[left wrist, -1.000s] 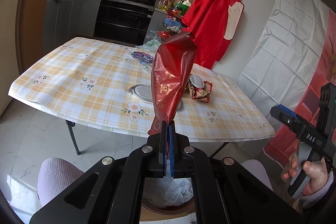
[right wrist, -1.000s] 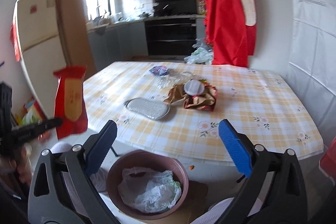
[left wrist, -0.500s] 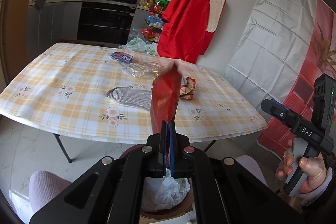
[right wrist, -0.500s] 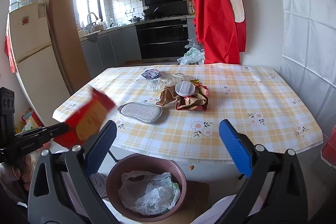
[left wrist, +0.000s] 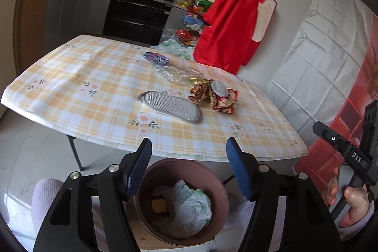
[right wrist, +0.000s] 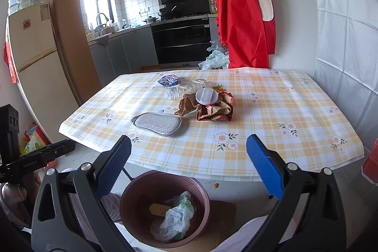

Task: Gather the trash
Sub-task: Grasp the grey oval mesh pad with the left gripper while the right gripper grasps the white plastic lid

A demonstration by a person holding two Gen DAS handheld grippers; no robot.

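Bin (right wrist: 132, 195) on floor before table (right wrist: 259, 152); scrubber (right wrist: 157, 123) left of wrappers (right wrist: 212, 110).

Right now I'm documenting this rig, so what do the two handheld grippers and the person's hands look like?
Both the left gripper and the right gripper are black, angular frames with silver bolts and ribbed blue pads on the jaws. The right one's side bears white "DAS" lettering. The right hand is bare, with a pale pink ribbed cuff.

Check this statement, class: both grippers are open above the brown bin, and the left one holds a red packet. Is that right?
Not quite. The left gripper holds nothing: the left wrist view shows its jaws apart and empty above the brown bin. The right gripper is open too.
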